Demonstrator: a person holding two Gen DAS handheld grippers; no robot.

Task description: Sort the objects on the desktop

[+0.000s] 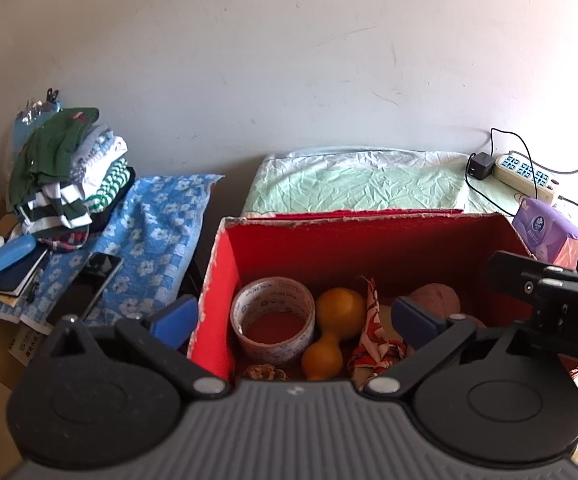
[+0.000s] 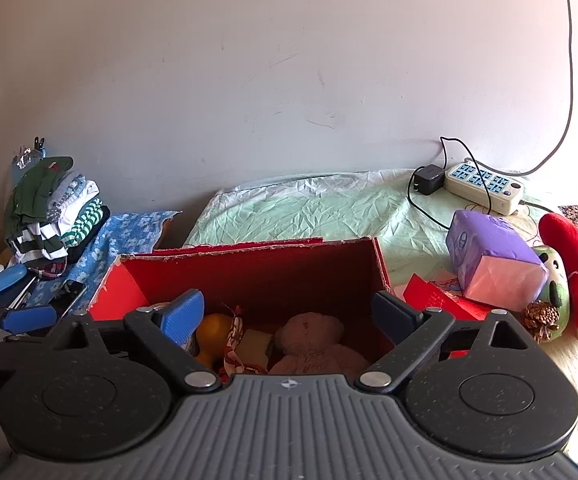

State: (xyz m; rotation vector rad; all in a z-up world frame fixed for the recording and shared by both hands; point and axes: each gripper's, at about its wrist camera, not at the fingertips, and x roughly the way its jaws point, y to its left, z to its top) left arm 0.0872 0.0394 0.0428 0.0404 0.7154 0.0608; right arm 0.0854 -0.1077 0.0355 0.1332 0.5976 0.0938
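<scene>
- Hovering low in the frame, the left gripper (image 1: 297, 314) has its jaws spread, holding nothing, over the red box (image 1: 225, 280).
- Right gripper (image 2: 289, 312) likewise released, empty.
- Box at centre holds a tape roll (image 1: 273, 316), orange toy (image 1: 331, 332), teddy bear (image 2: 313, 344).
- Tissue pack (image 2: 489, 256) sits at right.

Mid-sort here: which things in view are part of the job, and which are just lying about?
Job: red box; inside, tape roll, orange dumbbell toy, teddy bear; outside, tissue pack, pine cone, red plush.
Lying about: folded clothes, phone, power strip.
</scene>
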